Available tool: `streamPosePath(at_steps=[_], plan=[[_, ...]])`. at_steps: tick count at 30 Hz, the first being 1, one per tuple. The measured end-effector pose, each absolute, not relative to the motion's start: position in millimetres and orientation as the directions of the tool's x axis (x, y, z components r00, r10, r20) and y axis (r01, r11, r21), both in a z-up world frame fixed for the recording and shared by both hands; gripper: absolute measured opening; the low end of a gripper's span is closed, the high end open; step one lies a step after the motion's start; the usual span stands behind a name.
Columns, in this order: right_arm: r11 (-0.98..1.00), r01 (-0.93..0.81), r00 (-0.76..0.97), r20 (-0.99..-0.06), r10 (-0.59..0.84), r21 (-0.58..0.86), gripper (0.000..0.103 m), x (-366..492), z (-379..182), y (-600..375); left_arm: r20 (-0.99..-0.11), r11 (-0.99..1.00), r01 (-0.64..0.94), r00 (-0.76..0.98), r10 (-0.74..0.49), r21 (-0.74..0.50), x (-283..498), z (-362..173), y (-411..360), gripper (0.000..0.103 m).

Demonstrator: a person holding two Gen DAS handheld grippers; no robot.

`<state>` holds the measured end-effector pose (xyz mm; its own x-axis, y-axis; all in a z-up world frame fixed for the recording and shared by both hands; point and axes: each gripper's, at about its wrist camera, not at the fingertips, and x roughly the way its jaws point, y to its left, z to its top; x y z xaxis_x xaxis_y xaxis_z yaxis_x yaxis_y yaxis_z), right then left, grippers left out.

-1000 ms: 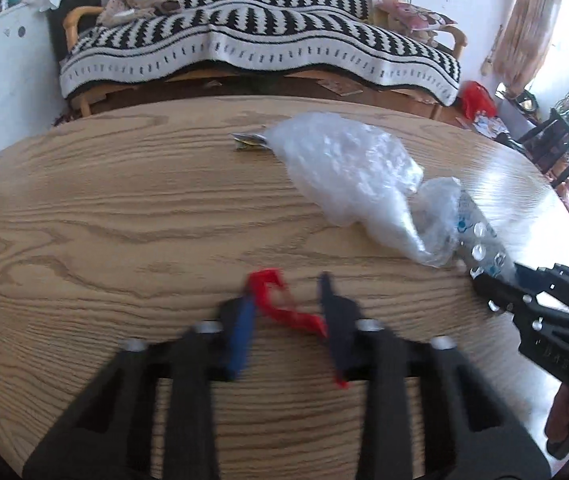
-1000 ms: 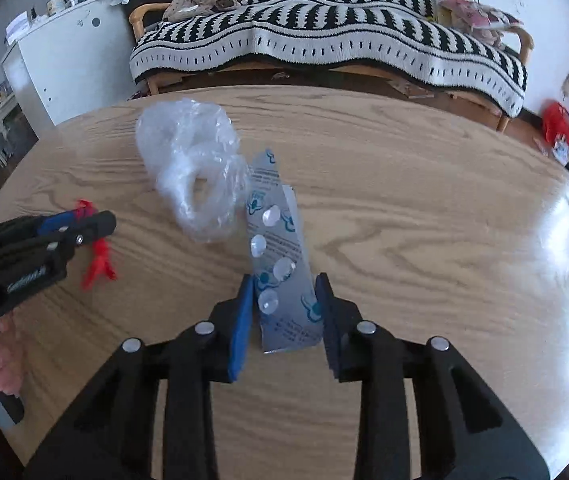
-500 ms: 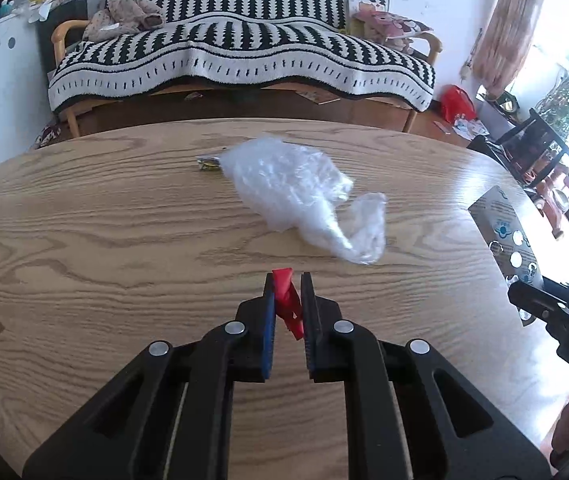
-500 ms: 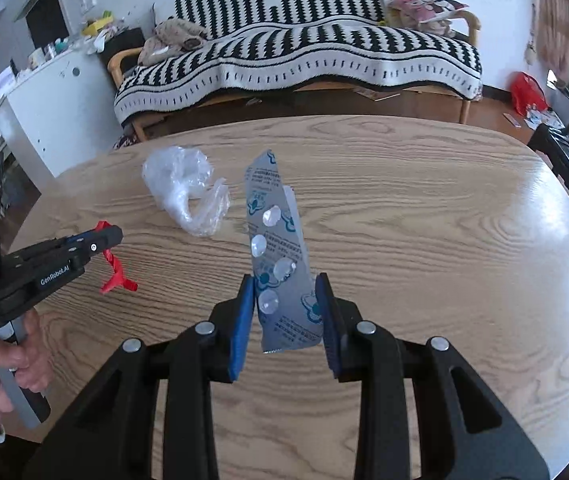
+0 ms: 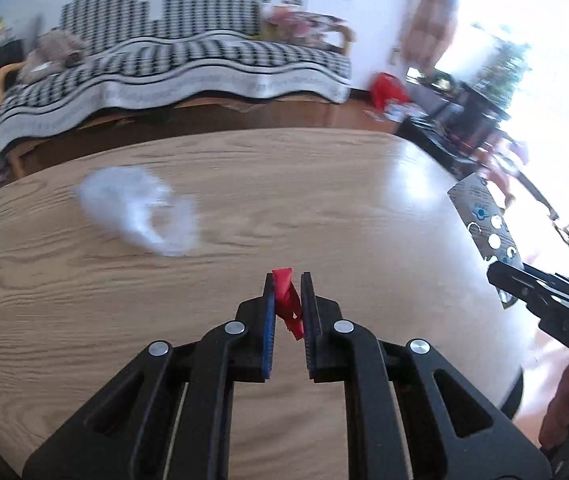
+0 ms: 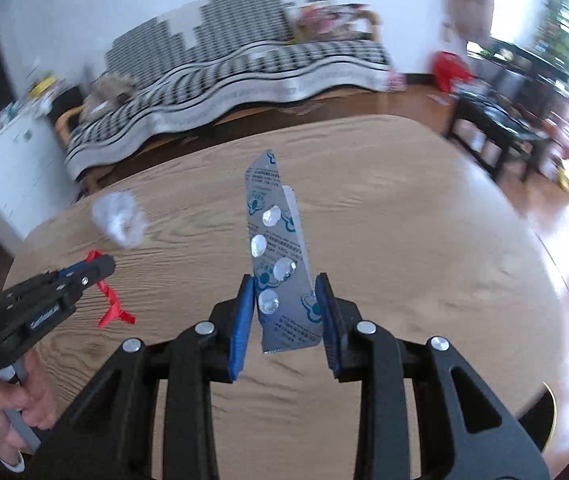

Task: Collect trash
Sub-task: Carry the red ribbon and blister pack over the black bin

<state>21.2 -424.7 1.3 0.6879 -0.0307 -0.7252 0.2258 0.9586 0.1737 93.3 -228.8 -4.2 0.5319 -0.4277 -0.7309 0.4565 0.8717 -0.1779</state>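
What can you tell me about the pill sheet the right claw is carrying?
The pill sheet is a silvery foil strip with blue printing and clear round blisters, its top end cut to a slanted point. It stands nearly upright, lifted clear of the wooden table, pinched at its lower end between the pads of the right claw. Nothing else touches it. Whether the blisters hold pills is unclear.

My right tool clamps a silver blister pack between its pads, the pack standing up over the wooden tabletop. At the left, my left tool grips a red scrap (it dangles below the tips). A crumpled clear plastic bag lies on the tabletop beyond it.
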Motion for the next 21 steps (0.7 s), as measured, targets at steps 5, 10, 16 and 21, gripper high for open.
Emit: streamPosePath(at_steps=[5, 10, 16, 21], plan=[[0.913, 0.381, 0.673, -0.721, -0.167, 0.144, 0.031, -52.4, 4.5, -505.7, -0.713, 0.783, 0.593, 0.466, -0.524, -0.188, 50.7, 3.7, -305.4, 0.011], [0.828, 0.544, 0.612, -0.737, -0.285, 0.132, 0.031, -138.7, -1.6, -588.2, -0.706, 0.68, 0.698, 0.363, -0.607, -0.226, -1.5, 2.7, -386.5, 0.011], [0.733, 0.669, 0.543, -0.752, -0.373, 0.12, 0.031, -235.6, -11.0, -652.5, -0.722, 0.566, 0.76, 0.192, -0.665, -0.319, -64.3, 0.2, -486.2, 0.011], [0.67, 0.726, 0.513, -0.773, -0.373, 0.159, 0.031, -297.3, -26.0, -686.2, -0.751, 0.496, 0.817, 0.125, -0.649, -0.293, -121.9, -7.2, -558.7, 0.011]])
